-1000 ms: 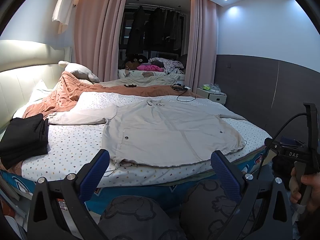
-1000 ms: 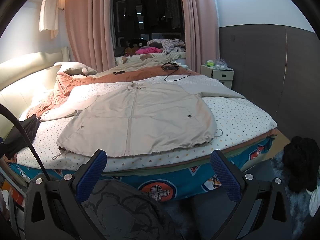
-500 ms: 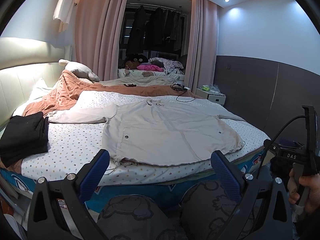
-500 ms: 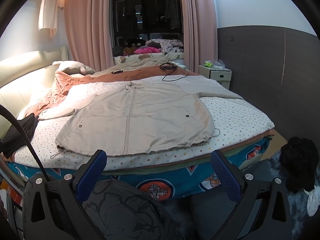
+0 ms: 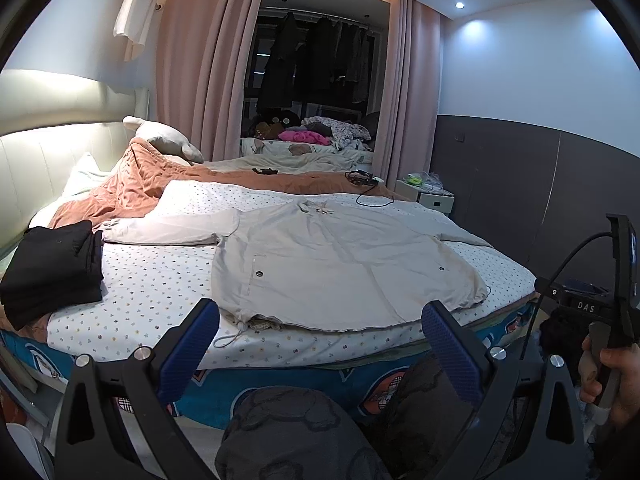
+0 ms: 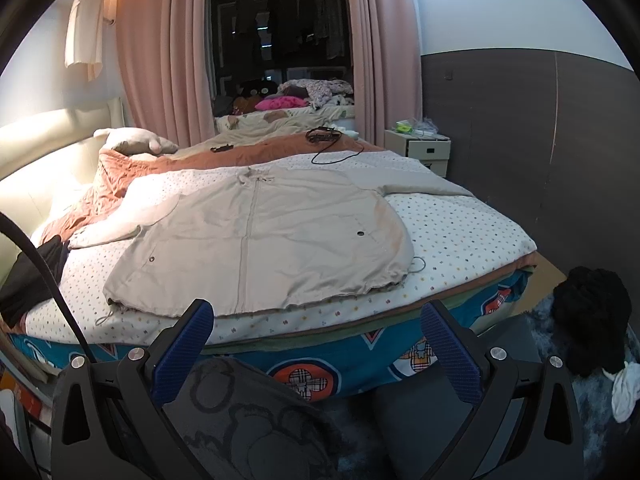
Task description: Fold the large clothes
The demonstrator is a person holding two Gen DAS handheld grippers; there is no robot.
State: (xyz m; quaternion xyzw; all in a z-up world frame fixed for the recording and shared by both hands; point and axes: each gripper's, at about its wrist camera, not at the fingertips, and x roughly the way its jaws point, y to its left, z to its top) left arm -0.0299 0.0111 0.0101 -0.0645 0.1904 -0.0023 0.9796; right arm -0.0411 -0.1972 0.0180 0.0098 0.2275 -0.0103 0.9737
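A beige jacket lies spread flat, front up, sleeves out, across the centre of the frame on a dotted bed. The left gripper and right gripper hover at the bottom edge, fingers wide, holding nothing. Folding looks not yet begun; next, reach a sleeve or hem. Compared with 1 second ago, both views sit slightly lower and further back.

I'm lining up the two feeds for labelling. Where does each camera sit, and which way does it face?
Left wrist: on the left hand-held gripper, at the bed's foot, facing the jacket; knees, the right hand show.
Right wrist: on the right hand-held gripper, further right, facing the same jacket; knees show.
Shared: jacket, bed, black pile, nightstand.
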